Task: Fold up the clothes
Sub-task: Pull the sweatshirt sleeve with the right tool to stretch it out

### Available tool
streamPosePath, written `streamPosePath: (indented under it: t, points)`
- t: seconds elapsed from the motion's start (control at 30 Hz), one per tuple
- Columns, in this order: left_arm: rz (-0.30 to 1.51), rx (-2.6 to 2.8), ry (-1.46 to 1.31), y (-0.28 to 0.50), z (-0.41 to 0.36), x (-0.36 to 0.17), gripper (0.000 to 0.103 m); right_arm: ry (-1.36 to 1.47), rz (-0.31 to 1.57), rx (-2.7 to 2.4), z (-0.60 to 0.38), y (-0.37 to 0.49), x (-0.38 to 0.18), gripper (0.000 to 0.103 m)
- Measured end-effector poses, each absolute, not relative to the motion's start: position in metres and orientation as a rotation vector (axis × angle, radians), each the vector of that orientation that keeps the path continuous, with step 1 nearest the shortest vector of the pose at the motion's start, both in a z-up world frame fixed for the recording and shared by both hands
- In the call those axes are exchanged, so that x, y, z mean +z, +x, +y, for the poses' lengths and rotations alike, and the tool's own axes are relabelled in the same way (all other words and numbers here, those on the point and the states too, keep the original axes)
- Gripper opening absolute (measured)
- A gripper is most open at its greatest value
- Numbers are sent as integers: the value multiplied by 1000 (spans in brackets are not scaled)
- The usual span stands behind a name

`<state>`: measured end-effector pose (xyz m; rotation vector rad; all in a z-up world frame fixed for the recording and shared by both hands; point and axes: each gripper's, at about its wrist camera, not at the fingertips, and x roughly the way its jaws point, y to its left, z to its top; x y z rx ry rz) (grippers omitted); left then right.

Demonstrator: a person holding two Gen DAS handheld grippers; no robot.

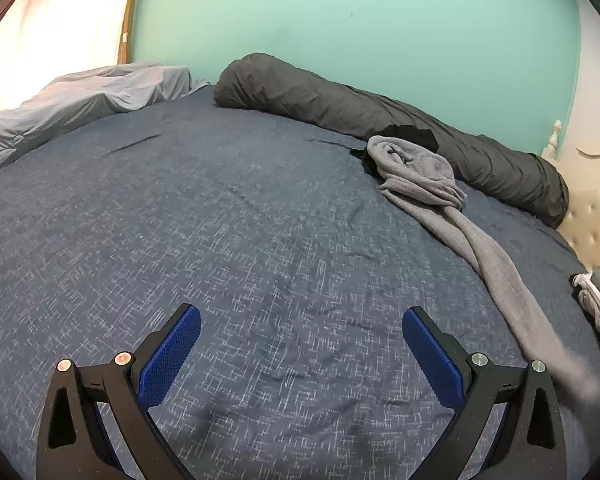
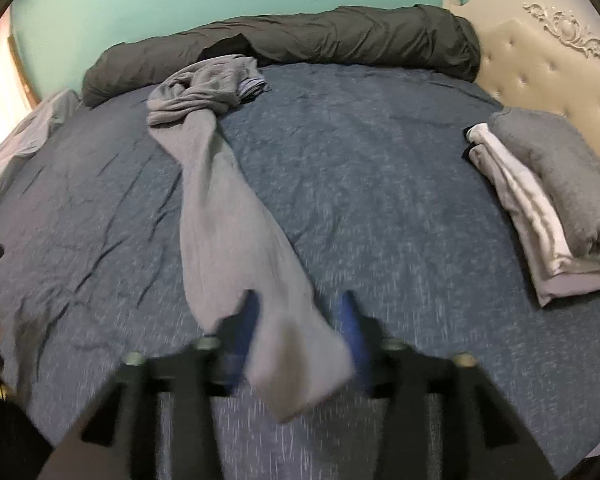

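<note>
Both claws are mine: my right gripper (image 2: 300, 320) is blurred, low in the centre of its frame, with its fingers either side of the near end of a long grey garment (image 2: 228, 216); whether they are pinched on the cloth or only straddling it I cannot tell. My left gripper (image 1: 300, 344) hangs with its blue pads spread wide and nothing between them, over bare blue bedspread (image 1: 180, 220) at the bottom of its frame.

That grey piece runs unfolded from a bunched heap near the dark rolled duvet (image 2: 300, 40) at the top of the frame down to my fingers, so it wants folding. At the right edge a flat stack of folded clothes (image 2: 548, 208) lies by the headboard (image 2: 540, 60), so I judge the job partly done.

Only the right view shows that stack whole; the left view catches just its corner, but shows a black item (image 1: 412, 136) under the heap.
</note>
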<state>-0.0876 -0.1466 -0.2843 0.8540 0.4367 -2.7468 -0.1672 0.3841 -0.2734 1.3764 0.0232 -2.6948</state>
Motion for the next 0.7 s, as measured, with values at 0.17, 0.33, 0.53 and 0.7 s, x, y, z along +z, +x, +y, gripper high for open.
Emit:
streamPosePath:
  t: [0.17,0.33,0.53,0.7]
  points:
    - [440,-2756,854,-100,-146,-283,103,1368,7,-2693,363,-197,-280,58]
    - [426,-2750,865,-117,-145,-287,103,1362,26,-2641,323,-235,-296,64]
    - [438,-2739,906,-138,-142,-295,103,1345,71,-2584,265,-292,-317,69]
    - [466,-2731,950,-149,-141,-300,103,1336,127,-2572,229,-337,-333,71]
